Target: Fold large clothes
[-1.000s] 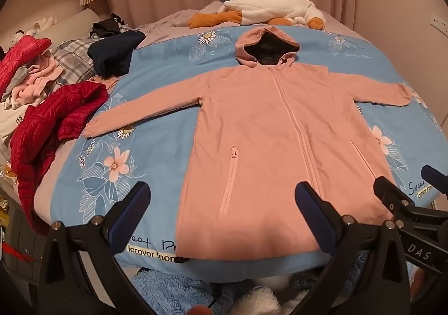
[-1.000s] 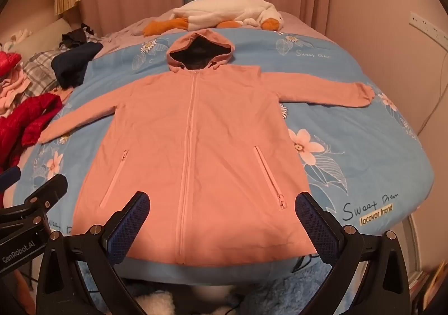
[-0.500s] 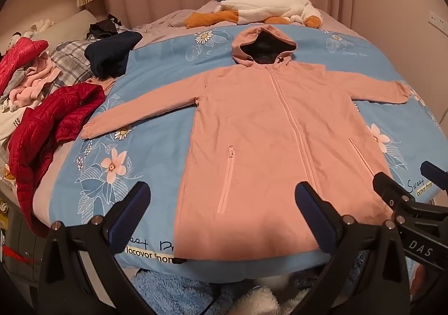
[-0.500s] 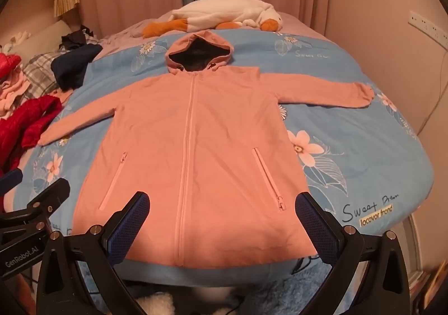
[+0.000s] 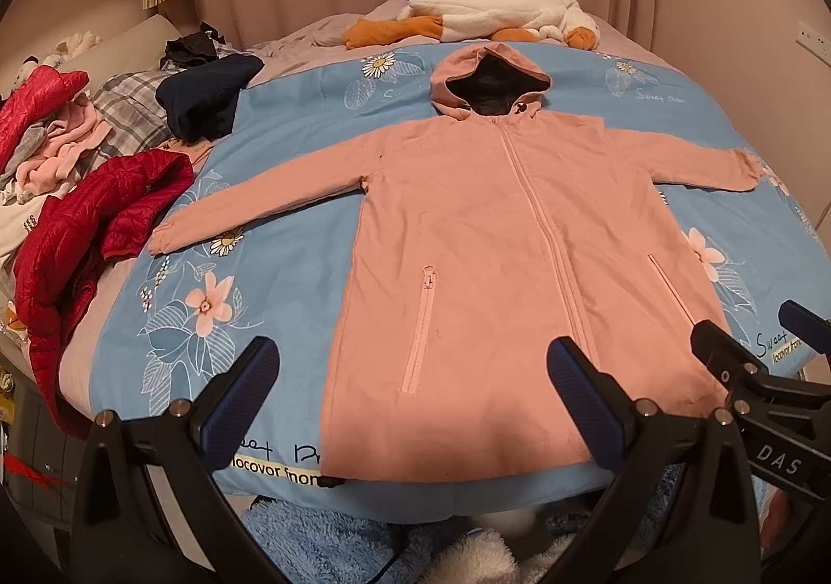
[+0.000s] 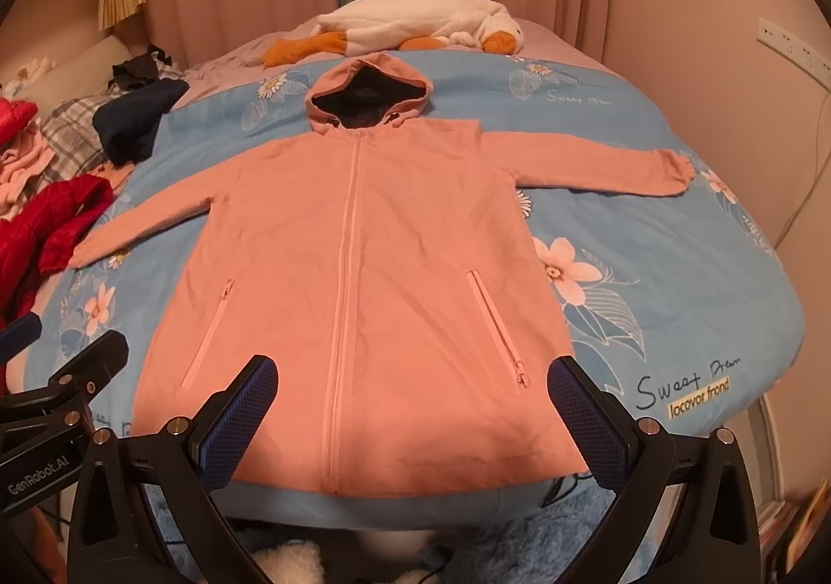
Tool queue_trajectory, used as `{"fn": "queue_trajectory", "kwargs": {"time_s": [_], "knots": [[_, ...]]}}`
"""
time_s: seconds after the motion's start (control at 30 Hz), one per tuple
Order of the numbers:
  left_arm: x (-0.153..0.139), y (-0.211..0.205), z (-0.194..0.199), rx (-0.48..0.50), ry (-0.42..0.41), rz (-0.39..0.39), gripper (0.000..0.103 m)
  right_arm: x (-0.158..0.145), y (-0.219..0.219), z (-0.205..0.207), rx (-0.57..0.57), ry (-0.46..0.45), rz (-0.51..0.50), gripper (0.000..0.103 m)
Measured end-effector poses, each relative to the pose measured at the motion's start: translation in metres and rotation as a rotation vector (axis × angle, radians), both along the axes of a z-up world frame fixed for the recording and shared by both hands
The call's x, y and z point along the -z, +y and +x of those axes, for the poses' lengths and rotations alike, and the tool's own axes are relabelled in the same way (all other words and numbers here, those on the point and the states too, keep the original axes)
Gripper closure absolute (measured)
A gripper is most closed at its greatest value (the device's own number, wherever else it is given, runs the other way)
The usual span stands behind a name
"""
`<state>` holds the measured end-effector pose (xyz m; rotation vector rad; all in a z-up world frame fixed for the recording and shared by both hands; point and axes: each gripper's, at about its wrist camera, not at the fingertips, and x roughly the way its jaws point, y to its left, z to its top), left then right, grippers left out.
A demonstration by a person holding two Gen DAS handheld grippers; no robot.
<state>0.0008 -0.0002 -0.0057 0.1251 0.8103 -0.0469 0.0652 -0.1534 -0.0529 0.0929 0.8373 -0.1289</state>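
Note:
A pink hooded zip coat [image 5: 498, 252] lies flat and face up on the blue flowered duvet [image 5: 291, 158], sleeves spread to both sides, hood toward the far end. It also shows in the right wrist view [image 6: 363, 272]. My left gripper [image 5: 415, 392] is open and empty, held above the coat's hem near the bed's front edge. My right gripper [image 6: 413, 397] is open and empty, also above the hem. The right gripper's side shows in the left wrist view [image 5: 753, 376], and the left gripper's side shows in the right wrist view [image 6: 67, 386].
A red puffer jacket [image 5: 88, 231] and a pile of clothes [image 5: 52, 137] lie at the bed's left. A navy garment [image 5: 208, 96] and a white plush goose [image 5: 493, 13] lie at the far end. A fluffy blue rug [image 5: 322, 542] lies below the bed's front edge.
Both grippers have drifted slightly; the coat sits a little further right in the left wrist view. The coat has not moved and both grippers stay open.

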Motion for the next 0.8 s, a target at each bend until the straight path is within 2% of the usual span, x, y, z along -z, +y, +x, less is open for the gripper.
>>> {"fn": "queue_trajectory", "kwargs": {"time_s": [0.8], "knots": [[0.0024,-0.0027,0.0005,0.004,0.006,0.004,0.0,0.0017,0.0003,-0.0004,0.0,0.0,0.0,0.0]]}}
